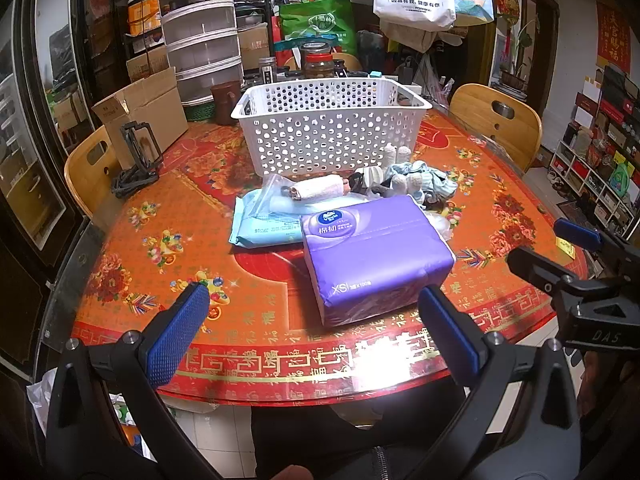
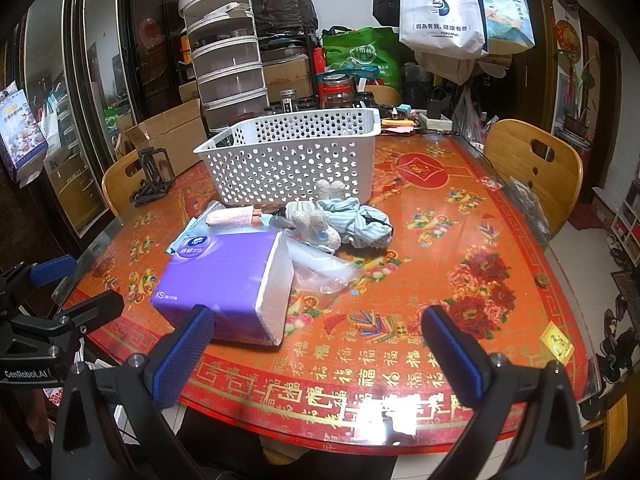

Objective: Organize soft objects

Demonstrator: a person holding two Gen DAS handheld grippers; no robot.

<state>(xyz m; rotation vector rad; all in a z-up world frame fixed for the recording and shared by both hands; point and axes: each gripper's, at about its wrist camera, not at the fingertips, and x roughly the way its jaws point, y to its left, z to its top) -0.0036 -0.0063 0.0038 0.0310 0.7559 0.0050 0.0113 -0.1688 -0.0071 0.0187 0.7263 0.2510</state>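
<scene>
A purple tissue pack [image 1: 372, 256] [image 2: 228, 284] lies on the red table near the front edge. Behind it lie a light blue wipes pack [image 1: 260, 224], a rolled pink towel [image 1: 320, 190] [image 2: 234, 217], grey-white socks [image 1: 400, 182] [image 2: 316, 220] and a blue striped cloth [image 1: 432, 184] [image 2: 360, 220]. A clear plastic bag [image 2: 324, 268] lies right of the tissue pack. A white perforated basket [image 1: 328, 128] [image 2: 296, 152] stands behind them. My left gripper [image 1: 312, 300] is open and empty, just in front of the tissue pack. My right gripper [image 2: 320, 320] is open and empty, with the tissue pack by its left finger.
A cardboard box [image 1: 148, 112] and a black stand [image 1: 138, 160] sit at the table's left. Jars [image 1: 318, 62], stacked drawers [image 1: 200, 36] and bags crowd the back. Wooden chairs [image 2: 536, 164] [image 1: 90, 168] stand at both sides. The right gripper shows at the right of the left wrist view [image 1: 560, 252].
</scene>
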